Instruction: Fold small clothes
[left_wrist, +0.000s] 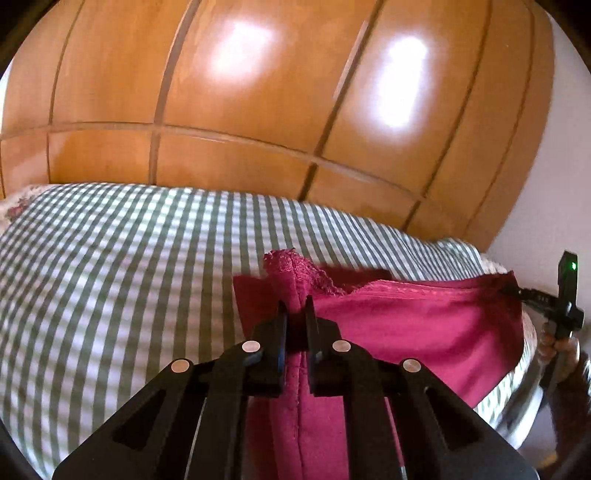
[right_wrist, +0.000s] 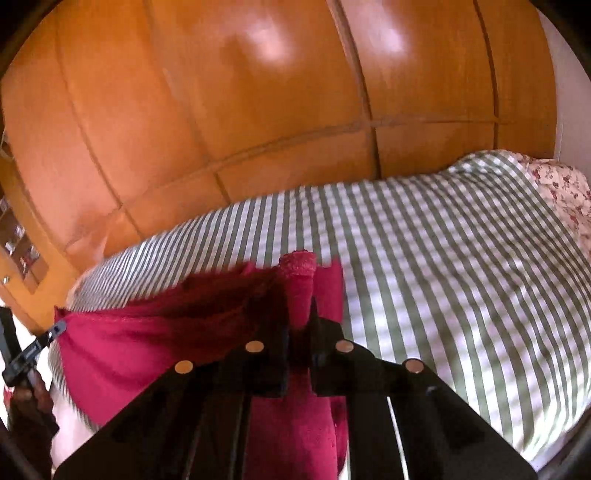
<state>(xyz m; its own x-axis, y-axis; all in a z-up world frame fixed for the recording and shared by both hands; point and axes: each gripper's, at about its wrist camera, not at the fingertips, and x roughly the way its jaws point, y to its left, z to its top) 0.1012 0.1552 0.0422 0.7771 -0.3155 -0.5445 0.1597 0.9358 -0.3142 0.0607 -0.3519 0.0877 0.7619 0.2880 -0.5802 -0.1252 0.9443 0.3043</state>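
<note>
A small crimson garment (left_wrist: 413, 325) with a lace trim hangs stretched between both grippers above a bed. My left gripper (left_wrist: 296, 308) is shut on one lace-edged corner, the cloth bunched between its fingers and hanging down below them. In the right wrist view my right gripper (right_wrist: 300, 310) is shut on the other corner of the crimson garment (right_wrist: 122, 347), with lace sticking up past the fingertips. Each view shows the other gripper at its edge: the right gripper (left_wrist: 532, 295) at far right, the left gripper (right_wrist: 48, 338) at far left, each held by a hand.
Under the garment lies a bed with a green-and-white striped cover (left_wrist: 129, 280), also seen as the striped cover (right_wrist: 461, 266). A floral pillow (right_wrist: 561, 192) sits at one end. Tall wooden wardrobe doors (left_wrist: 258, 110) stand behind the bed. A white wall (left_wrist: 546, 206) is on the right.
</note>
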